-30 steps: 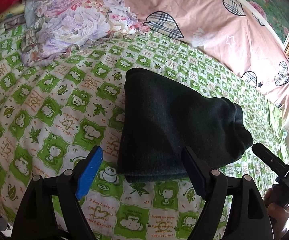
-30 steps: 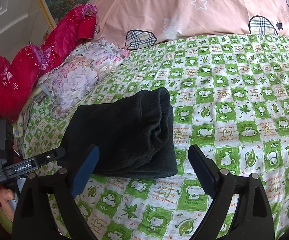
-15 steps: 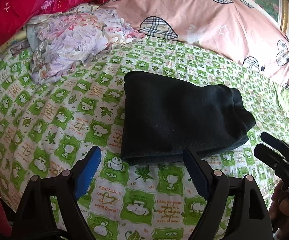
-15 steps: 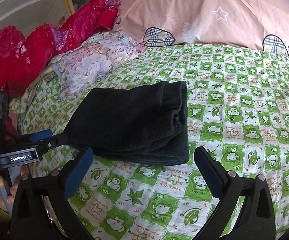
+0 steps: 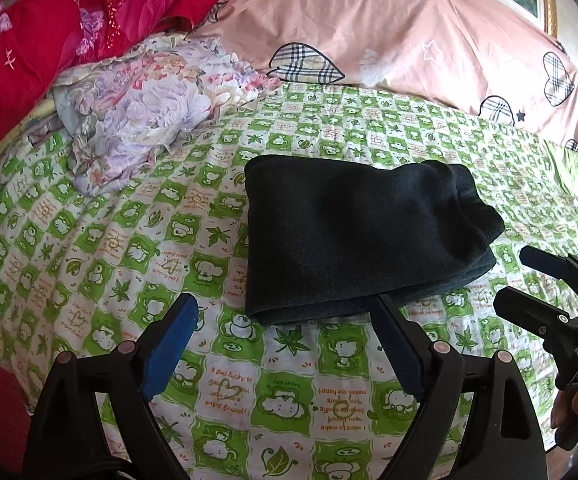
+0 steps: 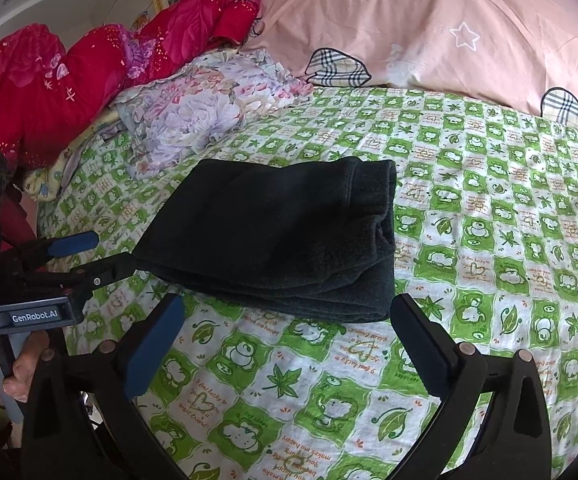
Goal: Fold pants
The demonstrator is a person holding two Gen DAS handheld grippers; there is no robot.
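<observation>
Green-checked bed sheet carries everything. At left, the left claw has just been opening and stands wide, empty. Centre: the dark pants lie folded into a compact bundle, released since a second ago. At right, the right claw gapes likewise, empty. Folding looks finished.

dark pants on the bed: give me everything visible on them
The pants are dark, near-black, in a soft fleecy-looking fabric, folded into a compact, thick rectangular bundle. Stacked layer edges and a stitched hem show at the end toward the right gripper's side. They lie flat on the green checked sheet, touched by nothing else; both grippers stand clear.
</observation>
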